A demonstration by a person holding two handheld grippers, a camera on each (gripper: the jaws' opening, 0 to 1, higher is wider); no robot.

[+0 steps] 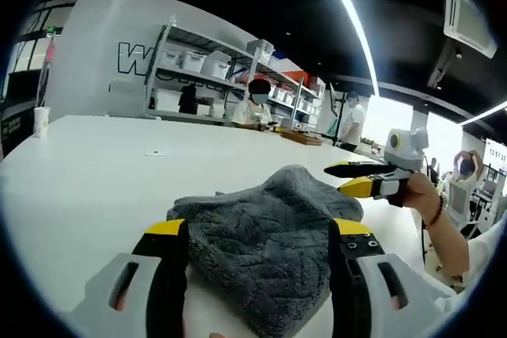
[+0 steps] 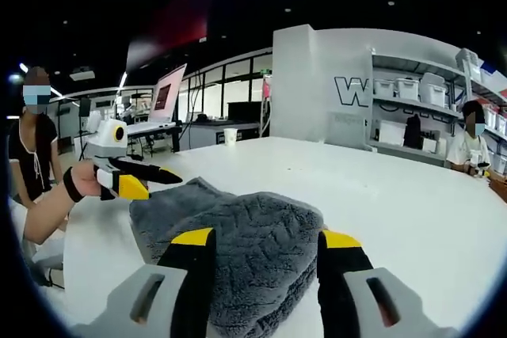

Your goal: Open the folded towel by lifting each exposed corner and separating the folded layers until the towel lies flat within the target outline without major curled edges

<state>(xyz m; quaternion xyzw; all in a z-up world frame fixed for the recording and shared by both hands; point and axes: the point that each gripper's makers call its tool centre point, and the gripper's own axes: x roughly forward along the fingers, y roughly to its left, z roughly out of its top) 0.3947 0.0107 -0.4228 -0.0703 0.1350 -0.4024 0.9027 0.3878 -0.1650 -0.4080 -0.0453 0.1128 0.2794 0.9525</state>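
Observation:
A dark grey folded towel [image 1: 265, 211] lies in a thick, slightly humped bundle on the white table [image 1: 119, 164]. My left gripper [image 1: 260, 231] stands open, its yellow-tipped jaws straddling the towel's near edge without pinching it. In the right gripper view the towel [image 2: 245, 223] shows stacked layers, with a thinner layer sticking out to the left. My right gripper [image 2: 267, 239] is open too, one jaw on each side of the near edge. The right gripper [image 1: 355, 178], held in a hand, hovers at the towel's right side. The left gripper [image 2: 146, 180] hovers at its left side.
A paper cup [image 1: 41, 120] [image 2: 230, 135] stands near the table's far edge. A small flat round mark [image 1: 154, 153] lies on the table beyond the towel. Shelves with white bins [image 1: 198, 61] stand behind, with people near them. A person [image 2: 36, 148] stands at the left.

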